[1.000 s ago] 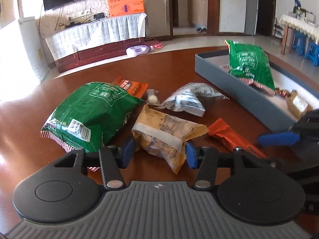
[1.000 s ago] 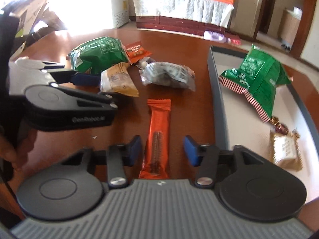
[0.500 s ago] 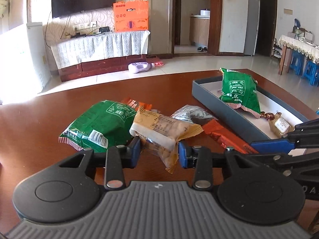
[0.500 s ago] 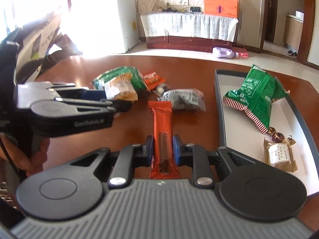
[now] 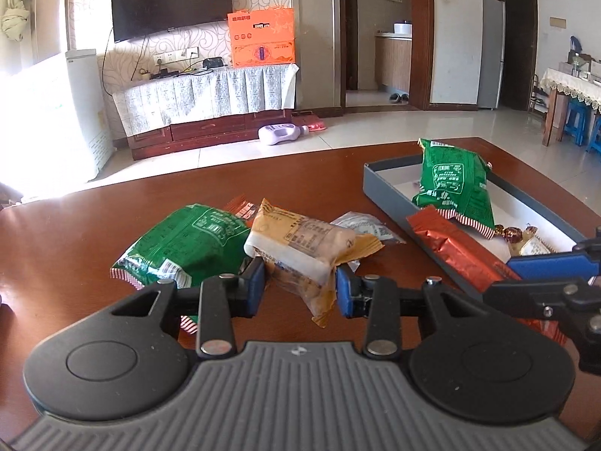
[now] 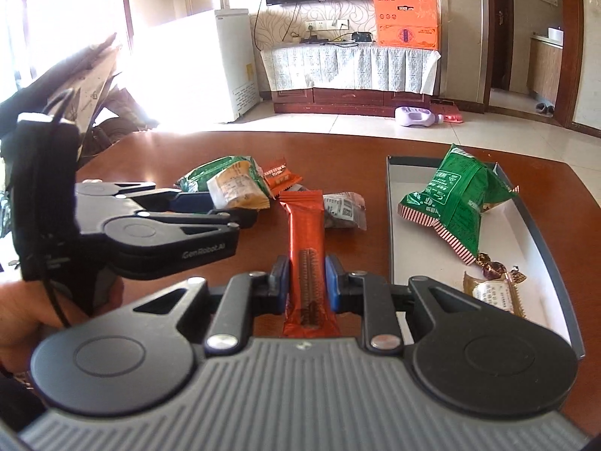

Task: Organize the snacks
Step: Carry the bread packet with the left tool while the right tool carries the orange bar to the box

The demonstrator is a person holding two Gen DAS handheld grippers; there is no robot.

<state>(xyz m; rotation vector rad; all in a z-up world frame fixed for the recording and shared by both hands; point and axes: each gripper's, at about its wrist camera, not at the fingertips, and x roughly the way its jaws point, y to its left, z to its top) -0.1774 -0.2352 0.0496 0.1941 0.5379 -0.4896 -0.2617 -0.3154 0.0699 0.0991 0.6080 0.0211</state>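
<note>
My left gripper [image 5: 299, 286] is shut on a yellow pastry packet [image 5: 300, 248] and holds it above the brown table; it also shows in the right wrist view [image 6: 236, 188]. My right gripper [image 6: 306, 282] is shut on an orange snack bar [image 6: 305, 248], lifted off the table; the bar also shows in the left wrist view [image 5: 462, 251]. The grey tray [image 6: 389, 225] to the right holds a green bag [image 6: 454, 195] and wrapped candies [image 6: 492, 289]. A second green bag [image 5: 188, 244] lies on the table at the left.
A small orange packet [image 6: 280, 176] and a clear silvery packet [image 6: 343, 210] lie on the table between the grippers and the far edge. The left gripper's body [image 6: 150, 233] sits close to the left of my right gripper. The tray's wall [image 5: 390, 195] runs along the right.
Both grippers closed on their snacks and lifted them: the left on the yellow packet, the right on the orange bar. Both views have tilted up toward the room.
</note>
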